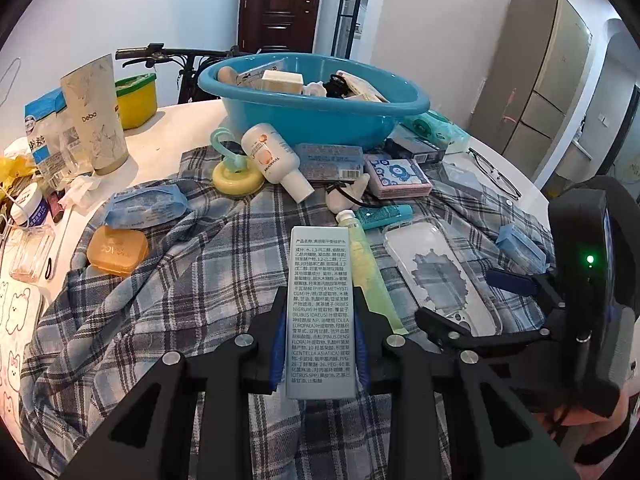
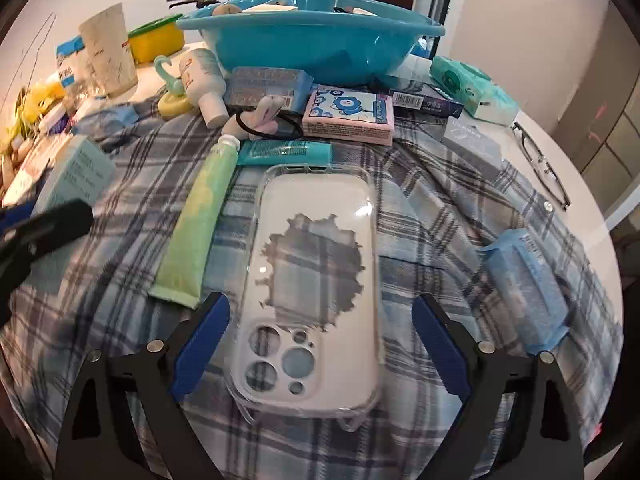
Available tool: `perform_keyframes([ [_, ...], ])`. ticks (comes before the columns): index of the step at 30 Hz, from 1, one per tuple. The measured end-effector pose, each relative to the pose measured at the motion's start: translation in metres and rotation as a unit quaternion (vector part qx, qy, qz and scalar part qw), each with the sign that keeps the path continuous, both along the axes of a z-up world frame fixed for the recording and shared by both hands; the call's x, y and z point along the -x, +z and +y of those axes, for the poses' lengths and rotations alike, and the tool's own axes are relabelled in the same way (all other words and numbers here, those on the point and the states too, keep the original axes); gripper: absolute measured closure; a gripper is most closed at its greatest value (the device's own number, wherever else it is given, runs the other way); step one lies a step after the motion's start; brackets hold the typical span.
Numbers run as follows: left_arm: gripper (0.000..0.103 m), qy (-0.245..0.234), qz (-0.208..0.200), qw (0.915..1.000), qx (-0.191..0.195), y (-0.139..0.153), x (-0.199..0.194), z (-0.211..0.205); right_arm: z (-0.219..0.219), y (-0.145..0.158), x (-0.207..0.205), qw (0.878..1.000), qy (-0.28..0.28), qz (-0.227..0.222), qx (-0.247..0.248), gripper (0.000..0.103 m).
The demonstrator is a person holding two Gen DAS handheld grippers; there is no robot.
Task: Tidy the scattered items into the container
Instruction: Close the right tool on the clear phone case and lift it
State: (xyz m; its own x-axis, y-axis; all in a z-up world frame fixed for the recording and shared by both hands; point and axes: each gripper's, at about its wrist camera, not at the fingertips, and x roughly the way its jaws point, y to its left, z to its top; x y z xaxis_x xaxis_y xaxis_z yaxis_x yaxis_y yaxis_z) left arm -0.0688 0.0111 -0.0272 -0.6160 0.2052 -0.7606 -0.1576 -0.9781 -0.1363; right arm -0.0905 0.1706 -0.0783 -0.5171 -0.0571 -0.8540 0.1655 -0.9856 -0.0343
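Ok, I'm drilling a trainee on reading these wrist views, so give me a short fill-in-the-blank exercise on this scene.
1. The left gripper is shut on a pale blue ____.
2. The right gripper is ____, its fingers on either side of the clear phone case.
3. Collected items sit in a blue ____ at the back of the table.
4. The pale green tube lies on a ____ cloth.

Missing words: box; open; basin; plaid

We see pale bluish walls (image 1: 120,12) and a dark wooden door (image 1: 282,4) at the back. To the right stands a tall beige cabinet (image 1: 536,76); a round white table (image 1: 176,120) fills the foreground.
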Motion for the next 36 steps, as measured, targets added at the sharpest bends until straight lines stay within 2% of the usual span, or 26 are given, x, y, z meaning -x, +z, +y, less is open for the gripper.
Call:
perform_keyframes([
  [5, 0.073, 0.013, -0.008, 0.9999, 0.001, -0.003, 0.002, -0.008, -0.007, -0.007, 0.006, 0.999, -0.013, 0.015, -0.026, 0.012],
  [8, 0.073, 0.02, -0.015, 0.9997, -0.002, -0.006, 0.004, -0.012, 0.003, -0.009, 0.007, 0.999, -0.027, 0.014, 0.02, 0.024],
  [9, 0.073, 0.021, -0.016, 0.9997, -0.003, -0.006, 0.005, -0.012, 0.003, -0.008, 0.006, 0.999, -0.031, 0.02, 0.021, 0.03],
  [18, 0.073, 0.018, -0.013, 0.9998, 0.001, -0.004, 0.006, -0.009, 0.004, 0.011, -0.007, 0.998, 0.006, 0.036, 0.045, 0.031],
  [26, 0.073, 0.023, -0.019, 0.9996, 0.003, -0.006, 0.003, -0.012, -0.002, 0.015, -0.025, 0.993, 0.057, 0.029, 0.096, 0.031],
  [32, 0.073, 0.037, -0.006, 0.9993, 0.004, 0.003, 0.001, -0.022, -0.025, 0.019, -0.013, 0.99, 0.07, 0.074, 0.096, 0.031],
  [36, 0.073, 0.045, -0.004, 0.999, 0.002, 0.004, 0.001, -0.029, -0.039, 0.006, 0.009, 0.992, 0.078, 0.037, 0.091, 0.03],
])
